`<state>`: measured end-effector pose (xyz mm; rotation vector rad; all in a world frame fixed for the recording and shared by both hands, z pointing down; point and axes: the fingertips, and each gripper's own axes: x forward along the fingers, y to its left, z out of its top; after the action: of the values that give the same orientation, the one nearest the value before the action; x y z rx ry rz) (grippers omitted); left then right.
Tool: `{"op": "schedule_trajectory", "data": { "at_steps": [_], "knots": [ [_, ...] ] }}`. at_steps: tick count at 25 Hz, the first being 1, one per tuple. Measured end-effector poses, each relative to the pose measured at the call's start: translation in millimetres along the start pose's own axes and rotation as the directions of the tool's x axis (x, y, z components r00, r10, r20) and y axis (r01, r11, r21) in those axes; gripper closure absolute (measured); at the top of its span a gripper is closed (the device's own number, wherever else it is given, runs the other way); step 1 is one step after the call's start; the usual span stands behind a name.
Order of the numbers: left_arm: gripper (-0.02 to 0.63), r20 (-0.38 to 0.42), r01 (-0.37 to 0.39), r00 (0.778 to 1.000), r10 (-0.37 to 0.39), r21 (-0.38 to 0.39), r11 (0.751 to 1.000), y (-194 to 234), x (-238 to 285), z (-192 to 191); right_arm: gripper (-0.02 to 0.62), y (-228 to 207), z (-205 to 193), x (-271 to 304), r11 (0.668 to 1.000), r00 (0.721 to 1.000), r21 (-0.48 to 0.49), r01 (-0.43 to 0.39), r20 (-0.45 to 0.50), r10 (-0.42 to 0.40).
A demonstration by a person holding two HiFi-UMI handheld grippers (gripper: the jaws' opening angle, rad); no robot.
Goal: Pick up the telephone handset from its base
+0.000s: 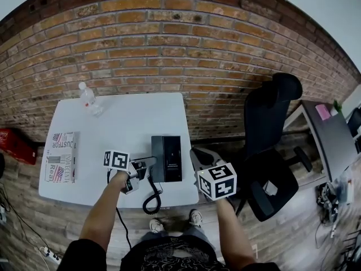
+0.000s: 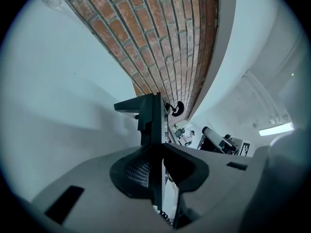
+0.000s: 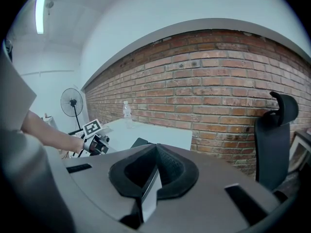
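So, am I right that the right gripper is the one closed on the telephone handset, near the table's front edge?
Not quite. It is the left gripper that is closed on the telephone handset, near the table's front edge; the left gripper view shows the handset clamped in its jaws. The right gripper has its jaws together on nothing.

An office: white desk, black swivel chair, desk telephone, brick wall.
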<state>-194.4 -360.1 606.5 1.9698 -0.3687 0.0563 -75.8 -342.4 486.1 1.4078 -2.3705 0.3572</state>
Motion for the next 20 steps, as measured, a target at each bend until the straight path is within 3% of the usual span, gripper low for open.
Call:
{"op": "schedule_trajectory", "data": {
  "at_steps": [7,20],
  "knots": [
    [0.531,0.045,-0.002,0.999,0.002,0.007,1.000,-10,-7,3,0.595,8,3,-1,1.000,1.000,-0.004,-0.013,0.011,0.013],
    [0.531,0.235,-0.022,0.972,0.017,0.015,1.000,-37,-48,31,0.595,23,24,6,0.995,0.995,-0.038,-0.093,0.041,0.094]
  ]
}}
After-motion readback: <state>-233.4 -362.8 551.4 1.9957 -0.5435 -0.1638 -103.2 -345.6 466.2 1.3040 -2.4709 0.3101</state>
